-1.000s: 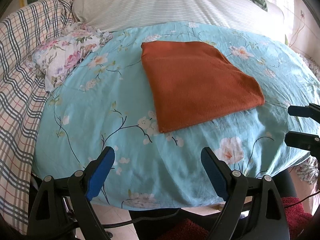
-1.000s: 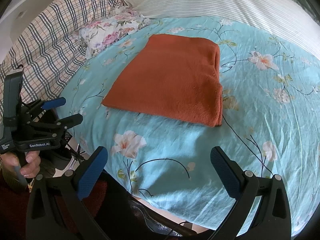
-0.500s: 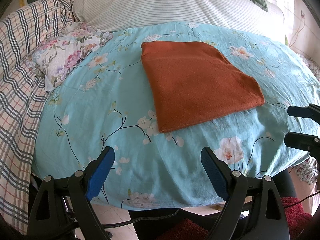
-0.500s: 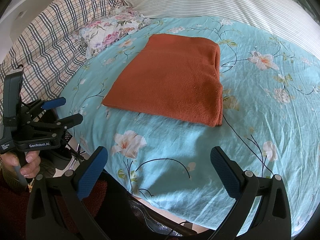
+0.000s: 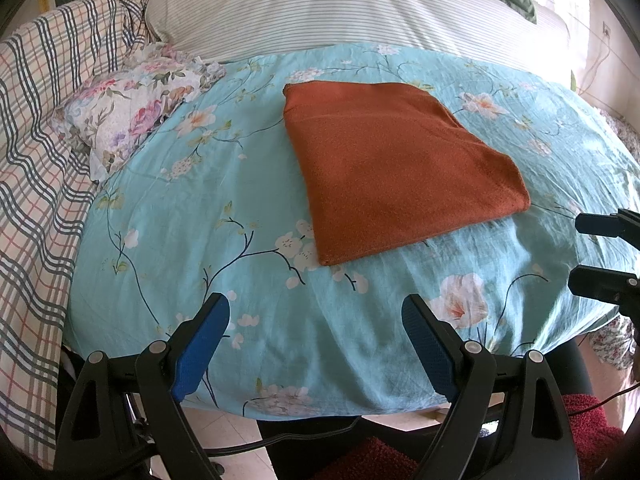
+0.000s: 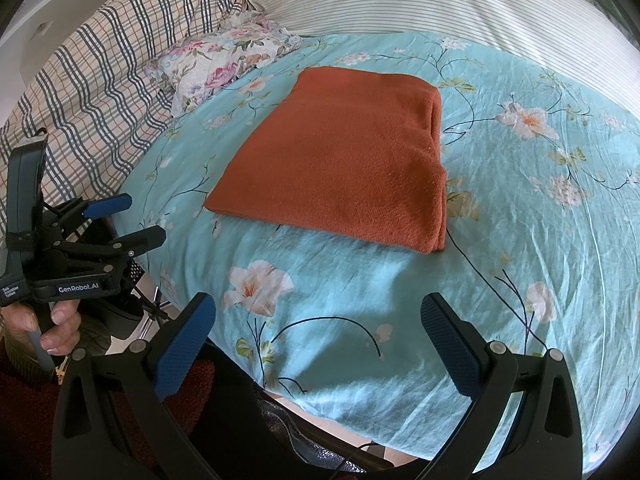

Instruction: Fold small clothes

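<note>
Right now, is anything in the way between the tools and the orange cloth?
No. Only bare flowered bedsheet lies between the orange cloth and both open tools, left tool and right tool.

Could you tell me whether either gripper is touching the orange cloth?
No, the folded orange cloth lies alone on the sheet, both grippers open short of it.

Left claw (image 5: 316, 330), right claw (image 6: 318, 326): both agape

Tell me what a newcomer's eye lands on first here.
A rust-orange folded cloth lies flat in the middle of the turquoise floral bedsheet. Both hand-held grippers, left and right, hang open at the near edge, touching nothing. A floral pillow sits at far left.
</note>
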`<state>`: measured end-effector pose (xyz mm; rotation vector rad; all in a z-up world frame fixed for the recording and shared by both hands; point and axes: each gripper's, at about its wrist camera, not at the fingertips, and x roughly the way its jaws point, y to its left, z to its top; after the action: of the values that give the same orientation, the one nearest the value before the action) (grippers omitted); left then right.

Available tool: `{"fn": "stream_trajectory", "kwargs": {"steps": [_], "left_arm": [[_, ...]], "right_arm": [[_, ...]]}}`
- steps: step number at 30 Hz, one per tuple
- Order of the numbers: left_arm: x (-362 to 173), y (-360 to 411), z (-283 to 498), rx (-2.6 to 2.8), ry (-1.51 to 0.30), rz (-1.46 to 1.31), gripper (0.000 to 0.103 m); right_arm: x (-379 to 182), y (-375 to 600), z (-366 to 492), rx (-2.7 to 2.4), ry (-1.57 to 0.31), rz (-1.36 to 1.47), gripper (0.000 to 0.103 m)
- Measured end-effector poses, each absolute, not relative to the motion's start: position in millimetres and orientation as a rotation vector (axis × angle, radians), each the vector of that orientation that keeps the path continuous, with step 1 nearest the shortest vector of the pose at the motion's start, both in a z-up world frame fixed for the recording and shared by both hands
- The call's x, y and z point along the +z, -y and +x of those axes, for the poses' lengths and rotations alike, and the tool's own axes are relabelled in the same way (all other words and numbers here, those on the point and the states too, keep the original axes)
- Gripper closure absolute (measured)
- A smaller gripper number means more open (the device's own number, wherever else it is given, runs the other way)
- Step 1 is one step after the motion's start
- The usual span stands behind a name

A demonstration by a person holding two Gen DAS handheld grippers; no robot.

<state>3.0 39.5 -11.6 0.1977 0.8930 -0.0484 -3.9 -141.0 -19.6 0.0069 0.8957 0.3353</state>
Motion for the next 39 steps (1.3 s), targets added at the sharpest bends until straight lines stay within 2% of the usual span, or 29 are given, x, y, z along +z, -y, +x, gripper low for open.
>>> {"fn": "stream_trajectory", "kwargs": {"steps": [39], "left_arm": [[-6, -41, 20, -0.046, -0.887, 0.170, 0.014]], "right_arm": [[-20, 153, 18, 0.337, -0.911, 0.010, 0.001]]}}
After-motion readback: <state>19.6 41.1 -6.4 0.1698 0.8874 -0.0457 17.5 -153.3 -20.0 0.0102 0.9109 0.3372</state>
